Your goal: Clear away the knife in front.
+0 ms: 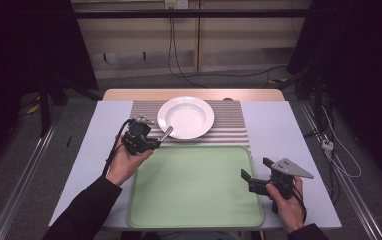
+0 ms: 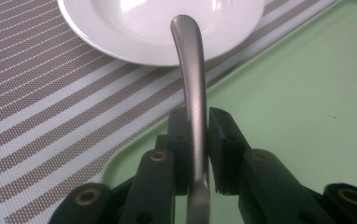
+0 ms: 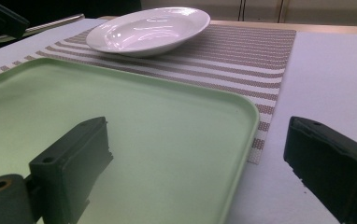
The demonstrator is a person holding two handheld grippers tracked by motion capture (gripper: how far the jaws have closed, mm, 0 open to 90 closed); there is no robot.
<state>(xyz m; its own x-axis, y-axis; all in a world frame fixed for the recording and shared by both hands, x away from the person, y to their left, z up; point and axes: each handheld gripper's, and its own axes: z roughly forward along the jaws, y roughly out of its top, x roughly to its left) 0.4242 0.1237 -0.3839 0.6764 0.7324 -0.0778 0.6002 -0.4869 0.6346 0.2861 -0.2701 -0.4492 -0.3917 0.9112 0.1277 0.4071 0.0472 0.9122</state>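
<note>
Left hand-held gripper (image 2: 197, 140) clamps metal handle (image 2: 191, 88) nr white plate (image 1: 185, 117); right hand-held gripper (image 3: 200, 163) wide over green tray (image 3: 144, 135).

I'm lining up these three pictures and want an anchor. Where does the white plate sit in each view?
High view: white plate at top centre, on the striped mat.
Left gripper view: along the top edge, behind the metal handle clamped in the jaws.
Right gripper view: upper left of centre.
Shared landmark: the green tray, nearer than the plate.
</note>
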